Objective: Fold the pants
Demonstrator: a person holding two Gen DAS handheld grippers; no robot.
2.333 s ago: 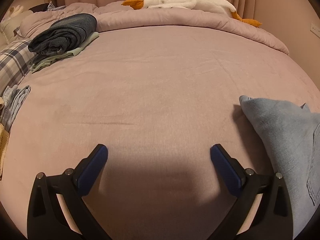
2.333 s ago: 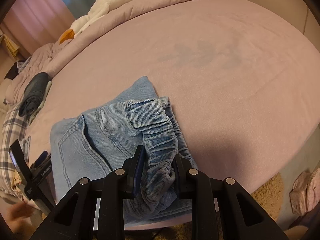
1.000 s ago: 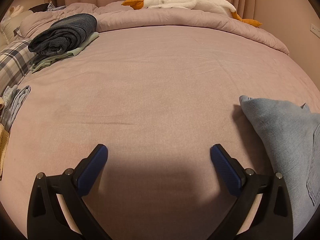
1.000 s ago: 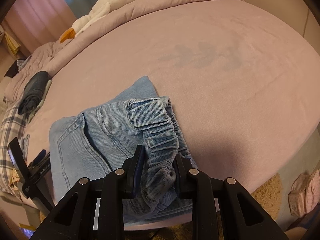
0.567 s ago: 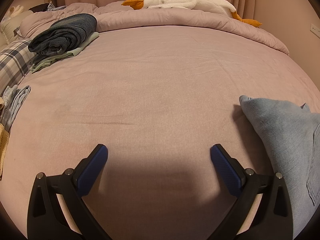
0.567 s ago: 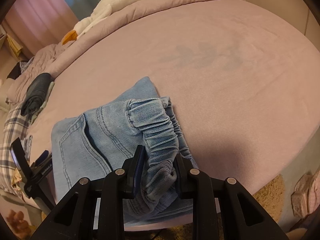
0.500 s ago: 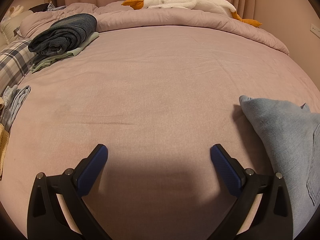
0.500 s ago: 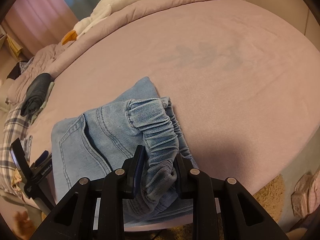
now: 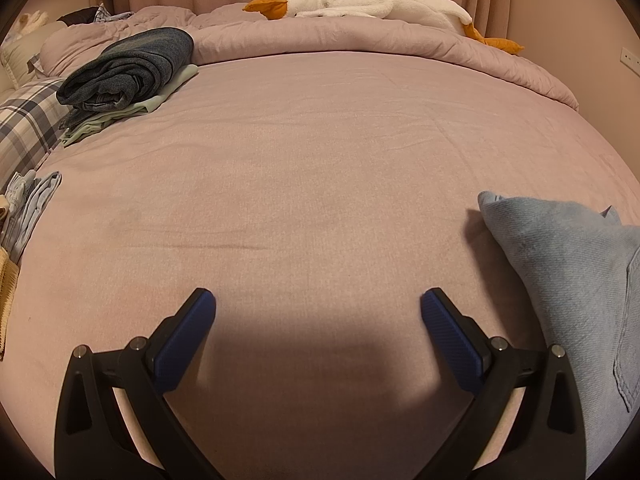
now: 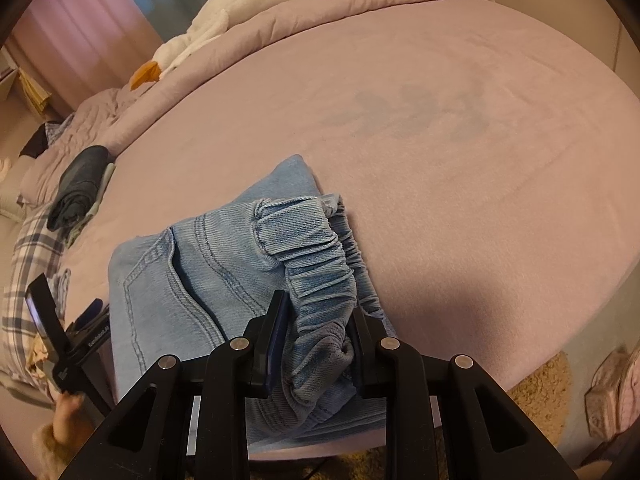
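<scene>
We've got the right gripper (image 10: 318, 312) clamped on the elastic waistband of the jeans (image 10: 208, 268); fabric bunches btwn its fingers, and the rest of the folded jeans lies ahead and left of them on the pink bed (image 10: 440, 128). Our left gripper (image 9: 318, 312) is wide apart, nothing btwn its blue pads, over bare sheet; the jeans (image 9: 568, 280) sit just right of its right finger.
</scene>
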